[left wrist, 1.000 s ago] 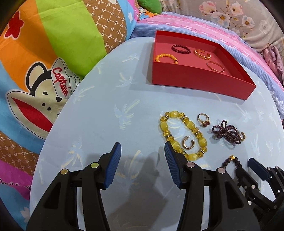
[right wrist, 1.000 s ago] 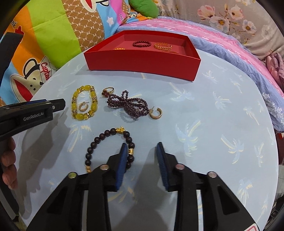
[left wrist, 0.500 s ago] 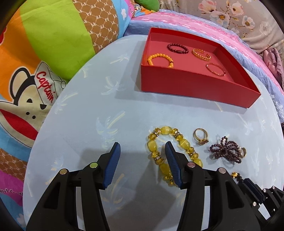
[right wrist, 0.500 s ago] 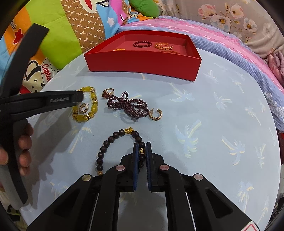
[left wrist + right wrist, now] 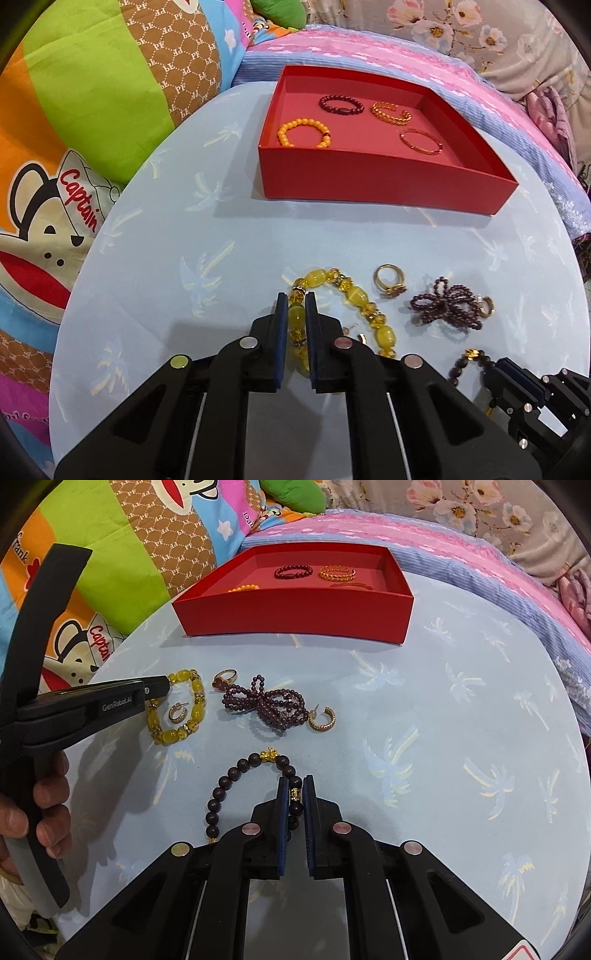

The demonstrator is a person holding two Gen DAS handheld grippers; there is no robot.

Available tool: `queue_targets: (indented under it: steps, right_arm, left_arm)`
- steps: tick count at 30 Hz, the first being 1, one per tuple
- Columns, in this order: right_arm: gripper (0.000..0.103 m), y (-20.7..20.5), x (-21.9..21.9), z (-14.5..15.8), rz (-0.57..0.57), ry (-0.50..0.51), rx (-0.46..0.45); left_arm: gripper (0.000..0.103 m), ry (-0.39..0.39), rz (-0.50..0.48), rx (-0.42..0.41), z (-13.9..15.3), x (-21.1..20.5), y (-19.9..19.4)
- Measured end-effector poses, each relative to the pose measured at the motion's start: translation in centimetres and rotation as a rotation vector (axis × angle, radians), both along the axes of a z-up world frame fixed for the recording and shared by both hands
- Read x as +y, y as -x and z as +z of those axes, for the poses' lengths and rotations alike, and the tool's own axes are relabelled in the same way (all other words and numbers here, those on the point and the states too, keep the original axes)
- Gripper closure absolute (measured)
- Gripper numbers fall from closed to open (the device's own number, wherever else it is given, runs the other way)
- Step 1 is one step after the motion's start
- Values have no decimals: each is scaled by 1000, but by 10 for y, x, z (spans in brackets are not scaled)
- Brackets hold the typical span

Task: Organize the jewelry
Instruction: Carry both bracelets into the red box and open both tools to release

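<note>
Left gripper (image 5: 295,310): I have it clamped on the yellow bead bracelet (image 5: 354,295); its jaws have just been closing and now pinch one oval yellow bead on the bracelet's near-left side.
Yellow bead bracelet: I see it lying on the light blue palm-print tablecloth (image 5: 192,229), in front of the red box, with a small gold hoop earring (image 5: 178,713) inside its loop.
Right gripper (image 5: 295,788): I have it closed tight on the dark wooden bead bracelet (image 5: 236,771), the blue pads squeezing the strand at a small gold spacer bead.
Dark wooden bead bracelet: it rests on the cloth nearest to me, its gold charm at the far end of the loop.
Red box (image 5: 369,184): it sits at the far side of the table and holds an orange bead bracelet (image 5: 303,131), a dark red bead bracelet (image 5: 341,105), a gold chain bangle (image 5: 391,112) and a thin red bangle (image 5: 421,142).
Loose pieces: a gold ring (image 5: 389,284) lies just right of the yellow bracelet; beside it a bunched garnet bead strand (image 5: 447,310), with a second gold hoop earring (image 5: 323,718) at its right end.
Hand (image 5: 37,812): I see fingers wrapped around the left gripper's handle.
</note>
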State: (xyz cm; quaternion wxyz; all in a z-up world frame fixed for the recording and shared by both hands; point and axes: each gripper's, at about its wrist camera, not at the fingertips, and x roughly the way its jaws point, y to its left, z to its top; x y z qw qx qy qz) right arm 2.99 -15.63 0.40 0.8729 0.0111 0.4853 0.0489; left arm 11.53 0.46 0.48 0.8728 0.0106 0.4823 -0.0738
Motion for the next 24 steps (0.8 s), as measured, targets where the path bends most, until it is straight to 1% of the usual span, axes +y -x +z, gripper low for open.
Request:
queue_targets:
  steps: [7, 14, 19, 24]
  right_arm:
    - [96, 3, 0, 19, 0, -12, -44]
    - [96, 1, -4, 51, -4, -18, -116]
    - [96, -8, -16, 76, -21, -5, -180]
    - [96, -30, -34, 97, -50, -15, -223]
  left_arm:
    - [94, 25, -22, -31, 28, -2, 12]
    - [94, 25, -56, -70, 58, -10, 21]
    - [94, 43, -81, -112, 83, -15, 21]
    - [94, 63, -99, -161, 108, -22, 7]
